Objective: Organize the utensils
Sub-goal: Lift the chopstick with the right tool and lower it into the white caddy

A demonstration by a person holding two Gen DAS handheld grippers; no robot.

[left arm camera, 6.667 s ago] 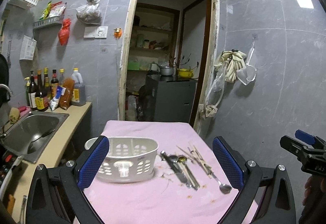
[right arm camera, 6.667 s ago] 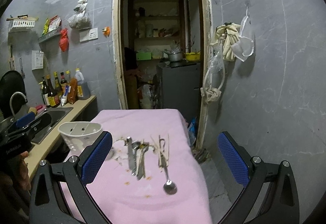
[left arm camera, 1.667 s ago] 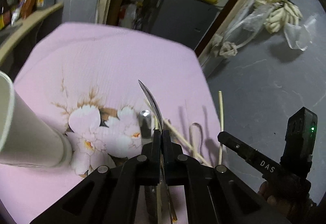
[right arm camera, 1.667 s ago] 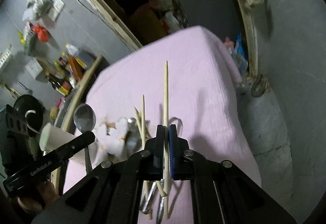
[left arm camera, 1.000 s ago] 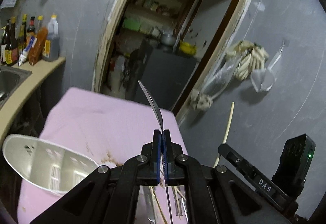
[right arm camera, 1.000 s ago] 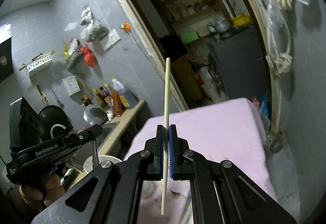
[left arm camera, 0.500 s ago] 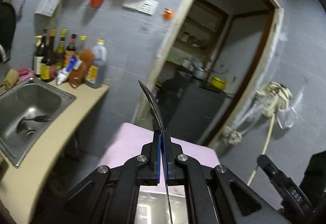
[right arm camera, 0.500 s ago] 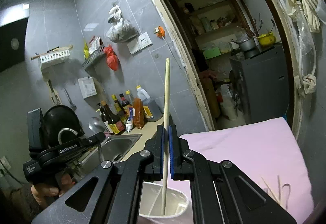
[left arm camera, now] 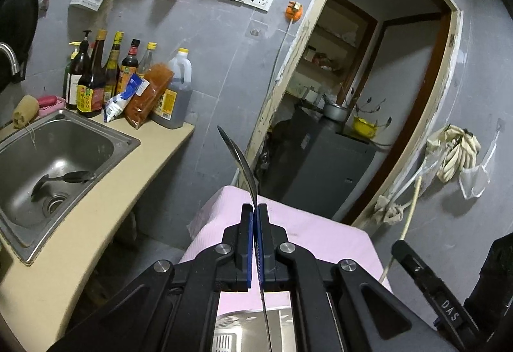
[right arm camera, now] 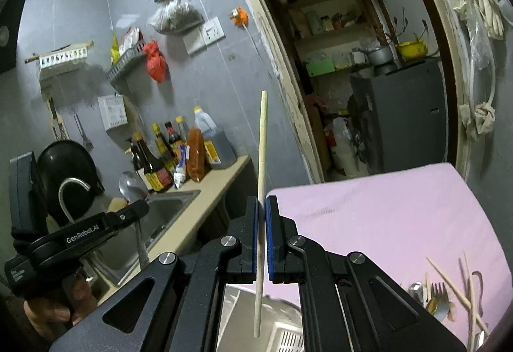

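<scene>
My left gripper (left arm camera: 255, 207) is shut on a metal spoon (left arm camera: 239, 159), bowl up, handle hanging down over the white utensil basket (left arm camera: 237, 331) below it. My right gripper (right arm camera: 262, 200) is shut on a wooden chopstick (right arm camera: 262, 159), held upright with its lower end over the basket (right arm camera: 285, 336). In the right wrist view the left gripper (right arm camera: 138, 211) shows at the left with the spoon bowl (right arm camera: 130, 187). The right gripper's body (left arm camera: 426, 284) and its chopstick (left arm camera: 408, 214) show at the right of the left wrist view. Loose chopsticks, a fork and spoons (right arm camera: 449, 297) lie on the pink cloth (right arm camera: 400, 217).
A steel sink (left arm camera: 48, 156) sits in the beige counter (left arm camera: 96, 217) to the left, with bottles (left arm camera: 109, 76) behind it. A doorway (left arm camera: 352, 95) with a dark cabinet (left arm camera: 320, 172) lies beyond the table. Grey tiled walls stand to the left and right.
Both grippers have tilted a little further up and drawn closer over the basket, each still holding its utensil. The basket now sits directly beneath the fingers.
</scene>
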